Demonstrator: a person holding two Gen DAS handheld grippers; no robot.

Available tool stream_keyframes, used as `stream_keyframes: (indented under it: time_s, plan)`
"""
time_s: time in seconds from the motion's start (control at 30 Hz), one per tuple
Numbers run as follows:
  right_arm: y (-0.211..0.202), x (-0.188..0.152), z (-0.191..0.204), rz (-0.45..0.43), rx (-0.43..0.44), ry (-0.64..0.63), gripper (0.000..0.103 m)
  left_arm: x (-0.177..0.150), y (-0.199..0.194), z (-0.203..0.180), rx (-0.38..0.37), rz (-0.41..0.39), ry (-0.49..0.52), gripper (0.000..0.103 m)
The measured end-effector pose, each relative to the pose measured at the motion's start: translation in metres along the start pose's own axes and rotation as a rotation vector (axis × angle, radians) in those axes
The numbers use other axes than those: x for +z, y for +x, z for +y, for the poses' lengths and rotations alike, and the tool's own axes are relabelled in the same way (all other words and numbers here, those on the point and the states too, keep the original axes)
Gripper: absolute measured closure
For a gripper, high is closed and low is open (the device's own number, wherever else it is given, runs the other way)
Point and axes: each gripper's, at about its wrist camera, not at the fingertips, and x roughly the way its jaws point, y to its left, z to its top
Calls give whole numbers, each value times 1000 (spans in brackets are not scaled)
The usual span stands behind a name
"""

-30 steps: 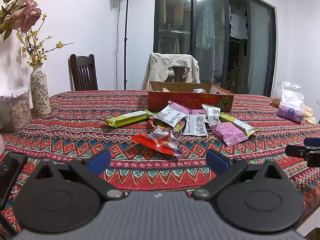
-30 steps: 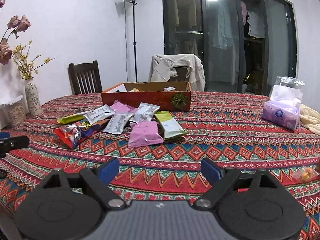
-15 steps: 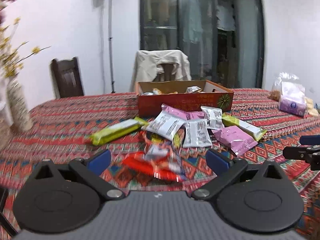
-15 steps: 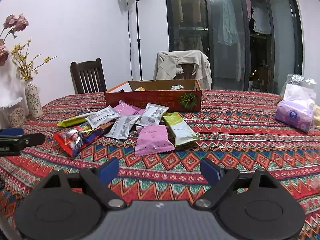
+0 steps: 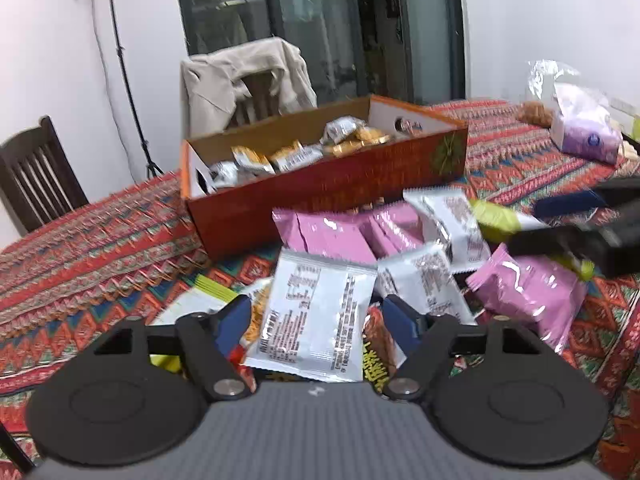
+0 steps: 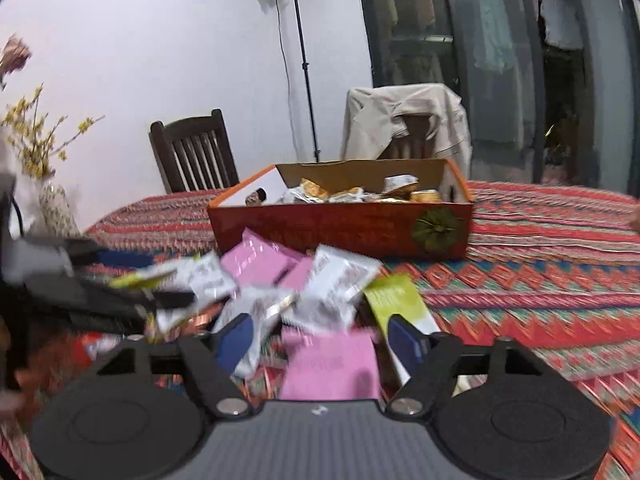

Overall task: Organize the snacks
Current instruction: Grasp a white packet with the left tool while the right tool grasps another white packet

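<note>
Both grippers down over the loose snack pile on the patterned tablecloth (image 5: 100,236), just in front of the orange cardboard box (image 5: 328,188).

Left gripper (image 5: 320,320): jaws just been closing, part open, straddling a white foil packet (image 5: 320,312) lying print-side up on top of the pile. Packet between the blue pads, edges near them; contact not clear, so not yet a grip. Likely lined up this way to pinch the packet across its width.

Right gripper (image 6: 320,338): jaws also just been closing, part open, over a pink packet (image 6: 332,360) at the near side of the pile. Pads beside it, no press visible. Heavy motion blur here, contact uncertain.

Box long side facing the pile, already holding several small gold and silver wrapped snacks (image 5: 296,152). Probably the target container, hence packets heaped right against its front wall.

Around the picks:
- more pink packets (image 5: 340,232) and white ones overlapping behind the left target, touching it
- yellow-green bar (image 6: 396,300) just beside the right pink packet, under the right pad's side
- red-orange wrappers partly buried under the white packet
- each gripper visible in the other's view, close on the same pile; crowding and collision risk

Overlap means neighbours could get dragged on lift.

Off the pile: bagged purple pack (image 5: 584,136) toward the right edge, vase with yellow flowers (image 6: 52,200) toward the left edge, two chairs behind the far edge, one draped with a beige jacket (image 5: 244,76).
</note>
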Motion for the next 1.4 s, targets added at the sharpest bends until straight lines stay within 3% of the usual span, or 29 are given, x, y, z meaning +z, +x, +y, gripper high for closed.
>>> stream_keyframes:
  time_s: [0.17,0.23,0.47,0.57,0.67,0.97,1.2,1.4]
  plan:
    - [46,14,-14,37,5,72,35,-7,5,11,-45,-7,-25,32]
    - [58,14,-18,46,-7,88,41,-7,5,15,-52,-8,-41,46]
    - [69,7,-7,29,24,40,45,-7,3,15,-49,-33,-59,55]
    - [75,6,-3,51,33,20,58,-4,0,17,-39,-42,-84,57]
    - [71,6,-4,30,19,20,60,3,-13,20,-12,-65,-110,58]
    - [-5,18,12,-120,13,-32,62,0,-101,5,29,-167,-206,58]
    - [-90,-5,31,-125,52,-111,62,-29,-161,-29,57,-205,-290,58]
    - [-144,-39,33,-94,43,-102,62,-49,-189,-52,26,-199,-308,58]
